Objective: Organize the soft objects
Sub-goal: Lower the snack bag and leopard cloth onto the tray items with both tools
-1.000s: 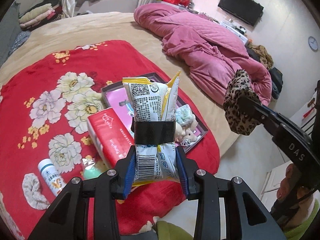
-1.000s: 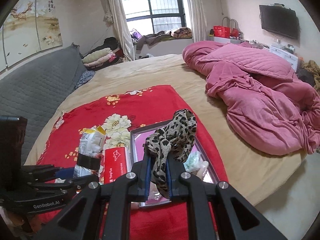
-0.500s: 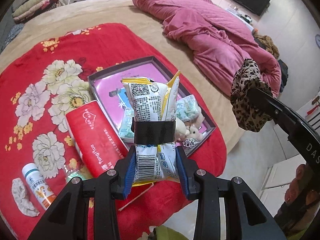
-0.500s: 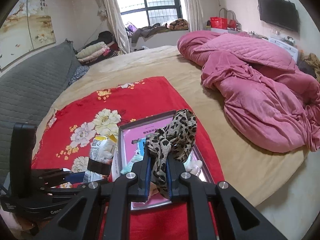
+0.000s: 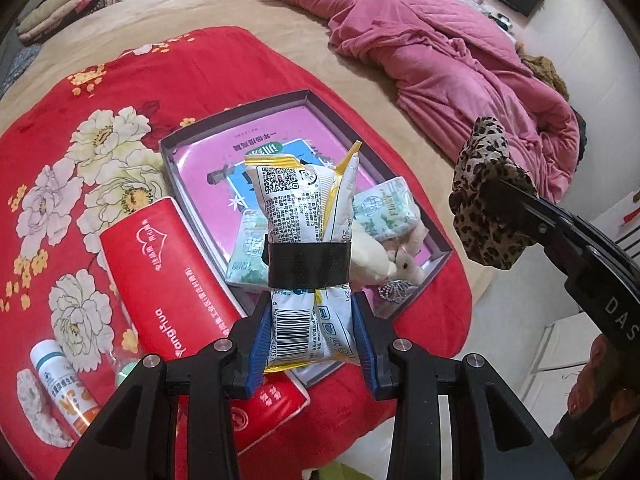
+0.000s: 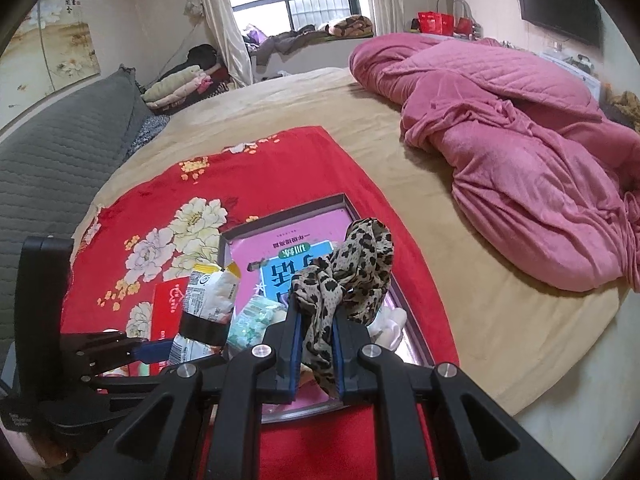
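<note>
Left gripper (image 5: 310, 340) is clamped on a white-and-yellow snack packet (image 5: 304, 216) bound at its middle by a black band (image 5: 307, 265); the packet stands upright at lower centre of the left wrist view, above the near edge of a shallow dark tray (image 5: 438, 258). Right gripper (image 6: 316, 346) is closed on a leopard-print scrunchie (image 6: 348, 272), held over the tray's right half at centre of the right wrist view. The tray lies on a red floral blanket (image 5: 240, 64) and contains a pink book (image 5: 240, 148), two green-patterned tissue packs (image 5: 384, 208) and a small white plush toy (image 5: 400, 264). A red tissue pack (image 5: 168, 280) lies just left of the tray. A small white bottle (image 5: 60, 384) sits at lower left. A pink quilt (image 6: 520, 128) lies bunched at upper right.
</note>
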Available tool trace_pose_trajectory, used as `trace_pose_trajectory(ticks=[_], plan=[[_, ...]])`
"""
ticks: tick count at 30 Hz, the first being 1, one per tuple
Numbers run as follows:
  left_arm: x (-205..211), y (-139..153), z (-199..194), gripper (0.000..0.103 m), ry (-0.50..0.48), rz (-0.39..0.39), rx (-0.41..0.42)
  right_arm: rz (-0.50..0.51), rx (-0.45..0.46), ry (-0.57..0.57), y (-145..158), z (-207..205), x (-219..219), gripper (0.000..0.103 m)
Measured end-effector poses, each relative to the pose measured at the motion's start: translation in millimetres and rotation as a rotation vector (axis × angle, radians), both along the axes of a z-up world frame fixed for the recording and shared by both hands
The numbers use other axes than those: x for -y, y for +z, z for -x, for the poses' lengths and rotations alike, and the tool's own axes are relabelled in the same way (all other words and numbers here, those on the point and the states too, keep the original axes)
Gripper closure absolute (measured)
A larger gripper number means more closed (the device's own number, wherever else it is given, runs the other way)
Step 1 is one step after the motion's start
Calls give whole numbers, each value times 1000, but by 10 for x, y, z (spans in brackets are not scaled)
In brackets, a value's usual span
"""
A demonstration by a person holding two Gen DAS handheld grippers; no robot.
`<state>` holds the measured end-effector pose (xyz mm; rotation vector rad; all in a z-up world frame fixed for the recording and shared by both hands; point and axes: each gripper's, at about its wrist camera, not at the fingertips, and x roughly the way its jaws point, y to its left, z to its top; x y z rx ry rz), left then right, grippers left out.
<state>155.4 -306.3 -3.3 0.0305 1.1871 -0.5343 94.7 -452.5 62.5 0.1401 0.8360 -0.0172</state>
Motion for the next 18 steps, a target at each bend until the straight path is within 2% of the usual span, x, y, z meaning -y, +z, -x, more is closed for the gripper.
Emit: trace_pose_trajectory(ticks=[12, 18], plan=[[31, -255, -141, 64, -6, -11, -53, 13, -118, 16, -492, -332, -11, 90], [58, -308, -189, 64, -12, -12, -60, -24, -169, 36, -715, -493, -35, 89]])
